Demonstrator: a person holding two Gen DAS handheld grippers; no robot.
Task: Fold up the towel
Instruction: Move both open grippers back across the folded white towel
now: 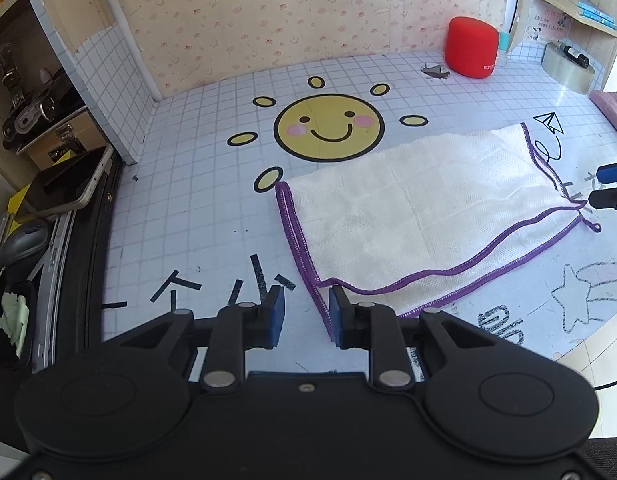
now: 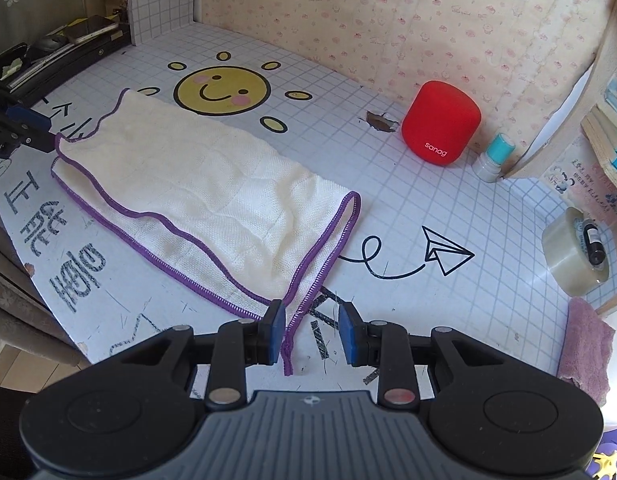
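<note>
A cream towel (image 1: 420,216) with purple stitched edges lies folded in half on the grid-patterned table (image 1: 196,200); in the right wrist view the towel (image 2: 196,196) stretches away to the upper left. My left gripper (image 1: 306,300) is open just above the table at the towel's near left corner, and the purple hem runs up beside its right finger (image 1: 338,316). My right gripper (image 2: 311,314) is open at the opposite near corner, with the hem's loose tail lying between its fingers close to the left pad (image 2: 274,332). Neither gripper's pads press on the cloth. Each gripper also shows at the edge of the other's view.
A red speaker (image 2: 440,124) and a teal-capped bottle (image 2: 493,158) stand at the back right. A tape roll (image 2: 574,252) and a pink cloth (image 2: 586,344) lie at the right edge. A phone (image 1: 68,184) and clutter fill the shelf on the left.
</note>
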